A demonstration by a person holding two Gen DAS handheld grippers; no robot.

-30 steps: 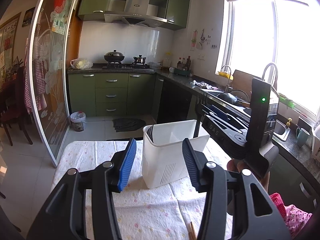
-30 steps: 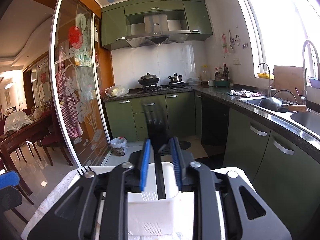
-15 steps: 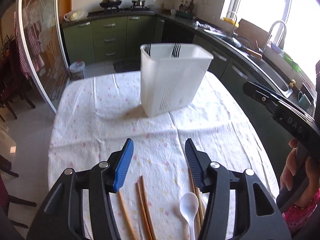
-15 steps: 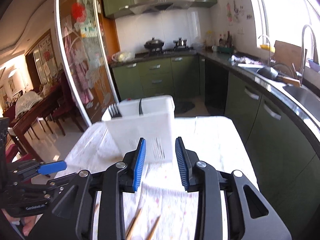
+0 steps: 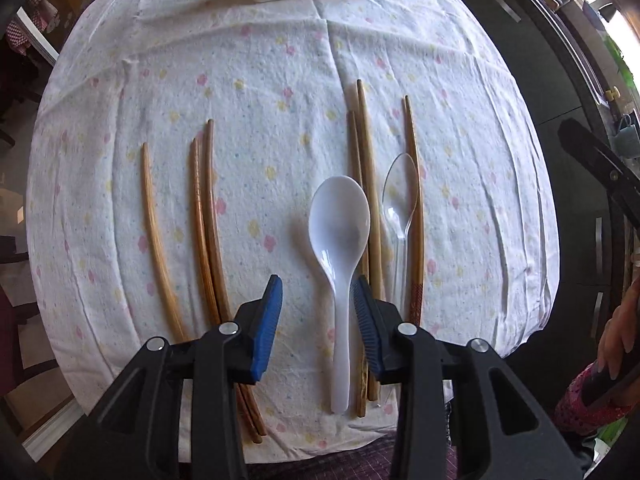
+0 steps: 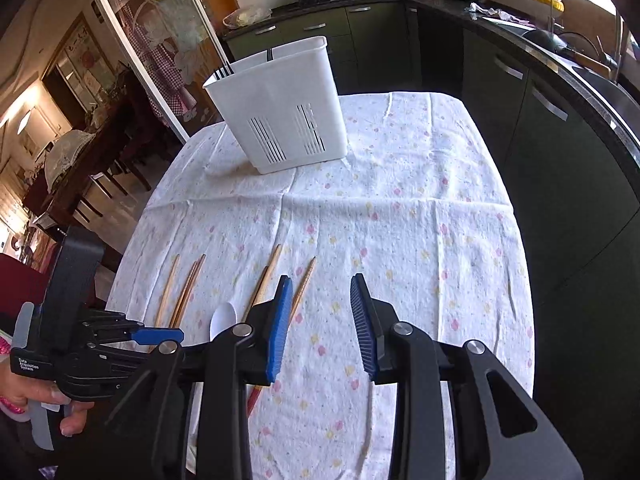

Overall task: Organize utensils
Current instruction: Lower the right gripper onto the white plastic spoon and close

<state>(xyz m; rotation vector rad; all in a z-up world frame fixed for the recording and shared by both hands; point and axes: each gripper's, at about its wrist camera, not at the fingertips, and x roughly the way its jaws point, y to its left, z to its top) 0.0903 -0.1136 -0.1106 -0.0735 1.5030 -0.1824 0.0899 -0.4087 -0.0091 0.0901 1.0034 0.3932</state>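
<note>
Six chopsticks (image 5: 208,216), white spoon (image 5: 339,232), clear spoon (image 5: 399,200) on cloth; both grippers' fingers open, empty.

Spoon (image 5: 339,232) between chopsticks (image 5: 208,216) (holder (image 6: 280,108) behind)

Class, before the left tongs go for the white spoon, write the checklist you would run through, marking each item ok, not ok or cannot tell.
1. Left tongs open: ok.
2. White spoon handle between the fingers: ok, though near the right finger.
3. Fingers low enough to grip: cannot tell.
4. Neighbouring chopsticks outside the grasp: not ok, they lie against the spoon.
5. White caddy upright on the tablecloth: ok.
6. Right tongs open, holding nothing: ok.
</note>
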